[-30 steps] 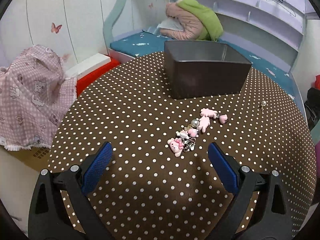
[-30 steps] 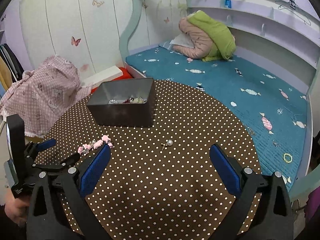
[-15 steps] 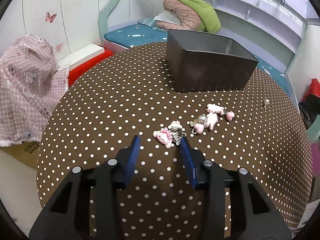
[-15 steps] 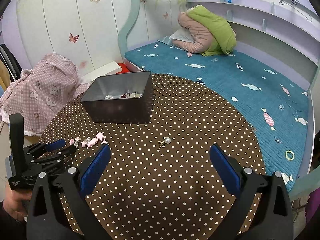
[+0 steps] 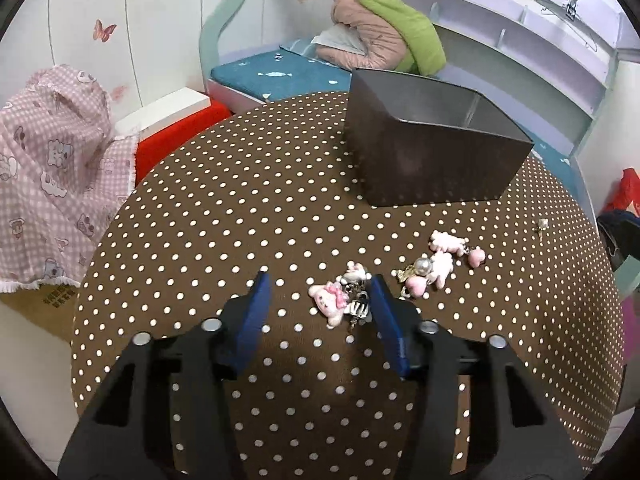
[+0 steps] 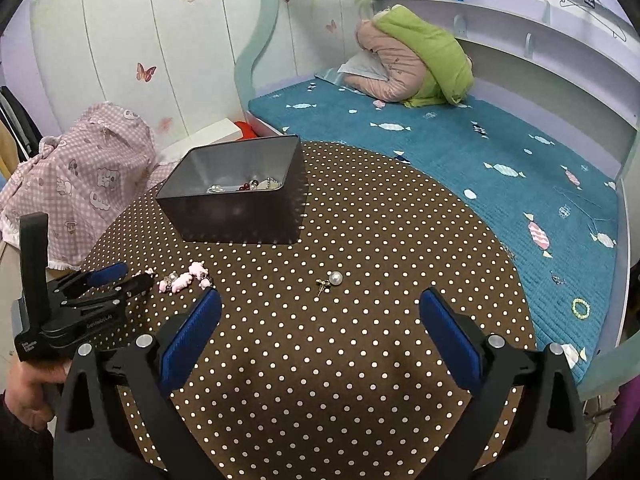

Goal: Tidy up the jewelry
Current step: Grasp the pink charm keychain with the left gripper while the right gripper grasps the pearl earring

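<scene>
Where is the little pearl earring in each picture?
Left wrist view: the pearl earring lies tiny at the far right edge of the polka-dot table, right of the pink charms.
Right wrist view: the pearl earring lies near the middle, ahead of the right claw.
Shared landmark: the dark metal box.

**Child's bedroom, seen past a dotted worktop**

A round worktop (image 6: 360,360) in brown polka-dot cloth stands beside a bed (image 6: 460,152) with a teal, candy-print cover. A pink-and-green quilt (image 6: 416,64) is bundled at the bed's far end. A pink checked cloth (image 5: 52,160) drapes something at left. Butterfly stickers (image 6: 145,72) dot the wall; shelves (image 5: 520,28) run above the bed.
</scene>
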`<state>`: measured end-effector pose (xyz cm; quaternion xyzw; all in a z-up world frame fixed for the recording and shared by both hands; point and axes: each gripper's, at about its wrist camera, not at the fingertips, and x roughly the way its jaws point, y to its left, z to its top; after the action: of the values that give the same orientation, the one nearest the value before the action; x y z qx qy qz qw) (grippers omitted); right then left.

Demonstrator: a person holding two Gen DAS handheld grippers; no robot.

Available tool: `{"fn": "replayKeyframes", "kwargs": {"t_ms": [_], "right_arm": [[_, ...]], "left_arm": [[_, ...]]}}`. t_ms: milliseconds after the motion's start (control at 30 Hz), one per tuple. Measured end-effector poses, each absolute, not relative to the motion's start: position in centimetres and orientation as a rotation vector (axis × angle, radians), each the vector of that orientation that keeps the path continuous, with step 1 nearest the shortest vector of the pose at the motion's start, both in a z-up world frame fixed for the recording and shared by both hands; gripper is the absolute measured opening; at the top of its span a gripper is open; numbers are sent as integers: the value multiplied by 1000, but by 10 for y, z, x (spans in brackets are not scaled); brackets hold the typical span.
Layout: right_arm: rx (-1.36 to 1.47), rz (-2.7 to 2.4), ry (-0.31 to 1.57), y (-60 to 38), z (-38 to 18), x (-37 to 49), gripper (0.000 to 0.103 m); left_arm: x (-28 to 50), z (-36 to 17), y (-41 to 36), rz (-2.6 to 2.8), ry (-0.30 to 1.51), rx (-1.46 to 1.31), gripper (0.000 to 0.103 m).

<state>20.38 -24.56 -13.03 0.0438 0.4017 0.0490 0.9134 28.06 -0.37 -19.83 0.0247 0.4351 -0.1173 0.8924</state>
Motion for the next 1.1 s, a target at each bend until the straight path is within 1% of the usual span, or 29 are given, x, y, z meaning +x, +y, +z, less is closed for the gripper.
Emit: {"fn": "replayKeyframes", "kwargs": {"t_ms": [100,200,333,367,400,500,533,567,600,633,667,933,1100], "right_arm": [[88,100,830,-244,-131,204,95],[90,102,836,-243,-133,205,95],[87,111,838,-240,-133,207,95],[85,112,837,-239,-133,207,95],[84,111,838,-238,-133,207,95],[84,109,840,-238,-133,207,95],[84,108,842,-239,-134,207,95],[84,107,845,-239,-135,207,95],[84,106,849,-240,-136,207,95],[85,105,855,-240,-138,208,95],[86,103,861,-240,-141,208,95],[109,88,909,-243,-161,217,95],[111,73,927,-243,-171,232,95]], "left_arm": [[274,-198,2,-260,909,58,36],[265,-197,11,-266,912,50,34],[265,-197,15,-251,914,46,35],[265,-196,15,-249,912,45,38],[266,-196,13,-252,915,48,44],[265,-198,5,-263,910,79,43],[263,-198,2,-266,909,81,40],[261,-198,2,-277,909,78,31],[260,-198,2,-281,910,74,24],[259,-198,3,-282,911,68,20],[257,-198,5,-286,914,56,14],[240,-197,9,-327,911,13,14],[230,-184,10,-333,884,11,14]]}}
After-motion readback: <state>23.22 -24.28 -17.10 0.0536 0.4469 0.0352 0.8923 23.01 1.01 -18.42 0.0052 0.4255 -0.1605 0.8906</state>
